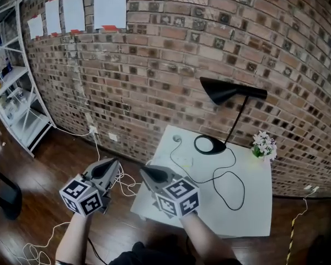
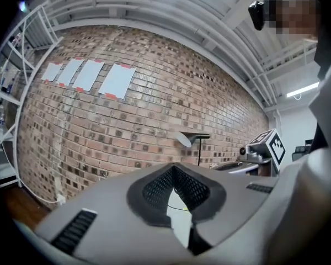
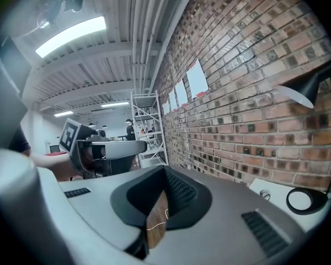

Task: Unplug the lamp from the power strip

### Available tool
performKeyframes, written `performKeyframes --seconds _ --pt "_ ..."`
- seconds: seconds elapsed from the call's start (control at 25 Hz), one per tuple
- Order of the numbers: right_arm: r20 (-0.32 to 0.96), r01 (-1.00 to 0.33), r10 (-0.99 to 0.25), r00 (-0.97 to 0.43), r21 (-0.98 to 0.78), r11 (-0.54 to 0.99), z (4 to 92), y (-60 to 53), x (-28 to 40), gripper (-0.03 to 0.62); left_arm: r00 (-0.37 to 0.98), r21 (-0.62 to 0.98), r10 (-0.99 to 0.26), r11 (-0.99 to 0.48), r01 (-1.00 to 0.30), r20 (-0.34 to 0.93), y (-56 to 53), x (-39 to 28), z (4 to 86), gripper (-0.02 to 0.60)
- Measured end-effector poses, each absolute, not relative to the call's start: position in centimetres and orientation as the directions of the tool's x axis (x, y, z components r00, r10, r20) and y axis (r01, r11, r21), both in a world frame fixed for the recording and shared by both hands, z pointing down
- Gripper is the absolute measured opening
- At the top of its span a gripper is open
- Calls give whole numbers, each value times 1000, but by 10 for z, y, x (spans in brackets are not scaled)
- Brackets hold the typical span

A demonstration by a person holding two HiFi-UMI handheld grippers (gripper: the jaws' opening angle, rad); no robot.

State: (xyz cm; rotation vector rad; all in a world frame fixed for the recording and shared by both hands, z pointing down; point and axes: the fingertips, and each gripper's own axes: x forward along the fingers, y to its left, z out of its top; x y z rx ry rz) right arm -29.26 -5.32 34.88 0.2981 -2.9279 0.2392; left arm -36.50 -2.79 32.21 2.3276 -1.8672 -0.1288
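Observation:
A black lamp (image 1: 231,94) stands at the back of a white table (image 1: 254,214), its round base (image 1: 209,144) near the brick wall. Its black cord (image 1: 234,189) loops over the tabletop toward a pale, flat shape that looks like the power strip (image 1: 183,160). My left gripper (image 1: 111,164) hovers over the floor left of the table, shut and empty. My right gripper (image 1: 147,171) is over the table's near left corner, shut and empty. The left gripper (image 2: 174,170) view shows the lamp (image 2: 191,139) far ahead. The right gripper (image 3: 165,171) view has the lamp shade (image 3: 306,90) at its right.
A small pot of white flowers (image 1: 263,145) stands to the right of the lamp base. White cables (image 1: 126,182) lie tangled on the wooden floor below a wall socket (image 1: 92,129). A white shelf unit (image 1: 16,93) stands at the left. A yellow cable (image 1: 291,231) runs right of the table.

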Motion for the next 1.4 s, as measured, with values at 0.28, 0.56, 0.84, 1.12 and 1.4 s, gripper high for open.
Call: performKeyframes --seconds 0.28,0.56,0.84,1.12,1.4 --pt "217 -324 -299 -929 -85 942 365 -12 -273 -3 332 192 -943 -326 -926 0 -3 -347 345 0" --pt "255 -520 -495 -830 -35 854 350 -3 -188 -3 500 251 -865 -495 -832 -46 -23 -276 345 -2" --pt "218 -666 -646 -731 -24 746 324 -13 -95 -3 664 220 -746 -655 -722 -44 -44 -170 332 -2" --pt "180 -753 -736 -652 -43 657 318 -6 4 -3 754 157 -656 -748 -645 -32 -48 -62 313 -2" --pt "134 -784 -773 -620 -55 619 316 5 75 -3 815 76 -580 -812 -578 2 -25 31 311 0"
